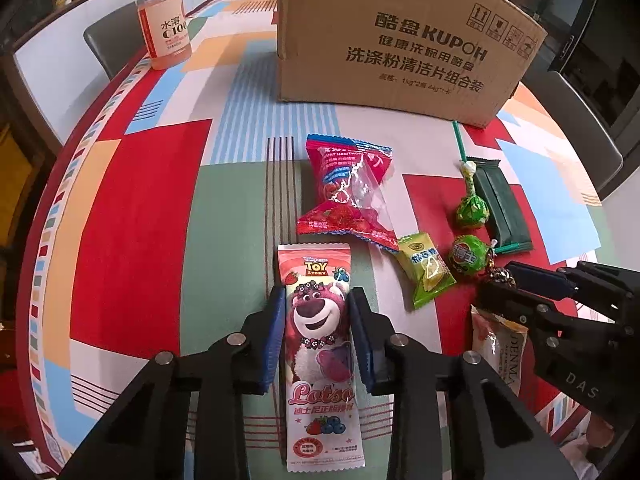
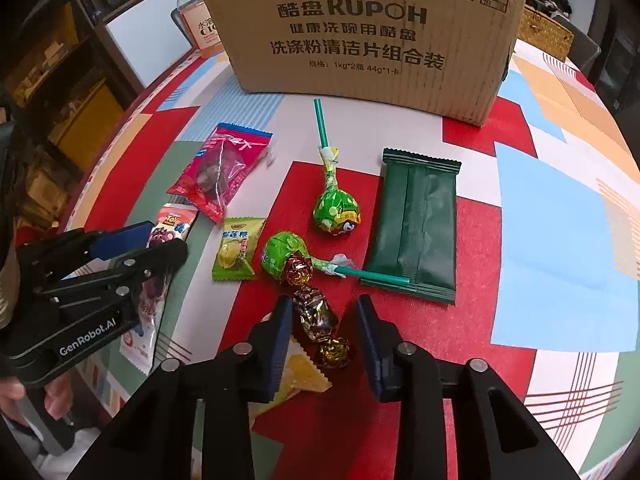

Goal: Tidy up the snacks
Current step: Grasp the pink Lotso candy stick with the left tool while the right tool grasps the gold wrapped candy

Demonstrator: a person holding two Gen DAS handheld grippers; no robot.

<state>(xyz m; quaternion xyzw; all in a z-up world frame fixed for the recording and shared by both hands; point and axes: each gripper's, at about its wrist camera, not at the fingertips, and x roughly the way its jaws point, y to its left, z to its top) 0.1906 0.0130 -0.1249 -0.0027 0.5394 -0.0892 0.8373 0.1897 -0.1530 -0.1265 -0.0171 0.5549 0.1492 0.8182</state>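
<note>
A pink Lotso snack packet [image 1: 318, 320] lies lengthwise on the patterned tablecloth. My left gripper [image 1: 317, 290] is shut on it, a blue pad pressing against each long edge. A foil-wrapped twist candy [image 2: 316, 316] lies between the fingers of my right gripper [image 2: 322, 300]. That gripper's jaws stand narrow, and red cloth shows between the candy and the right pad [image 2: 366, 332], so it is open. A cream and yellow packet [image 2: 308, 368] lies partly under the left pad. The cardboard box [image 1: 380, 40] stands at the back.
Between the grippers and the box lie a red hawthorn packet [image 1: 344, 188], a yellow-green candy [image 1: 426, 272], two green lollipops [image 1: 472, 210] and a dark green packet [image 1: 500, 204]. A drink bottle [image 1: 164, 20] stands far left. A hand [image 2: 56, 396] holds the left gripper.
</note>
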